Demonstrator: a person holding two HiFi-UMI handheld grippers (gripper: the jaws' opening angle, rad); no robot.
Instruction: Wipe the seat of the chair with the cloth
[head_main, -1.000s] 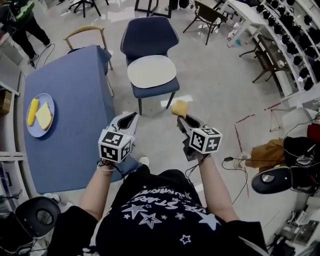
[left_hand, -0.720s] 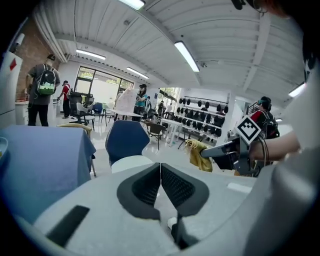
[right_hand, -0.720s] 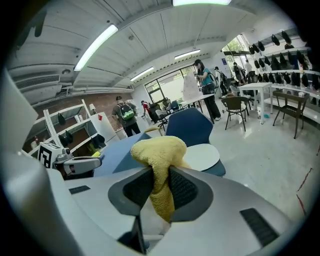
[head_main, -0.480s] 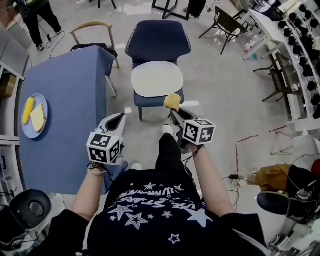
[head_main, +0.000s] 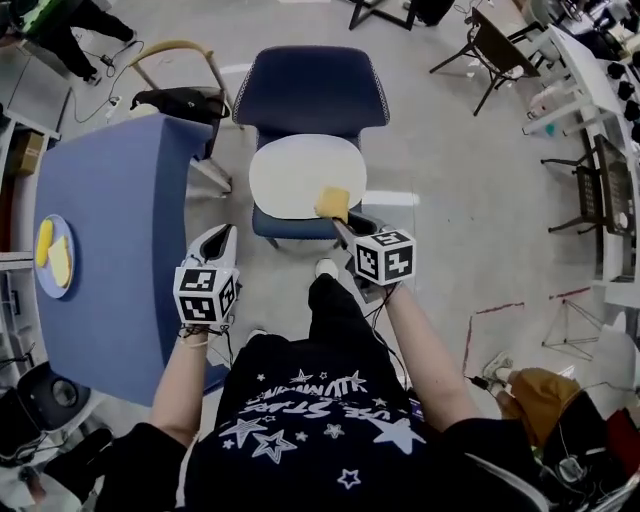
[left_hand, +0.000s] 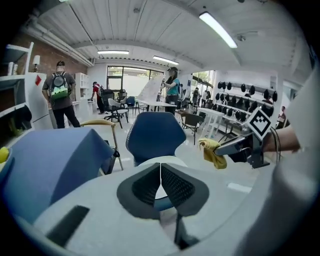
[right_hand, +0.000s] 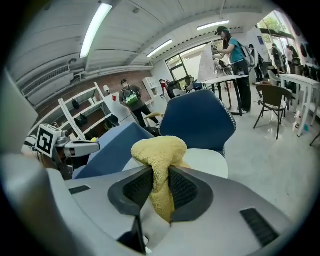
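The right gripper (right_hand: 159, 186) is clamped on a yellow cloth (right_hand: 159, 150), which bunches up above its jaws. The cloth sits over the front edge of the chair's white seat (head_main: 295, 170); whether they touch cannot be told. The left gripper (left_hand: 160, 181), jaws together and empty, hangs beside the blue table (head_main: 120, 230), at the edge nearest the chair.
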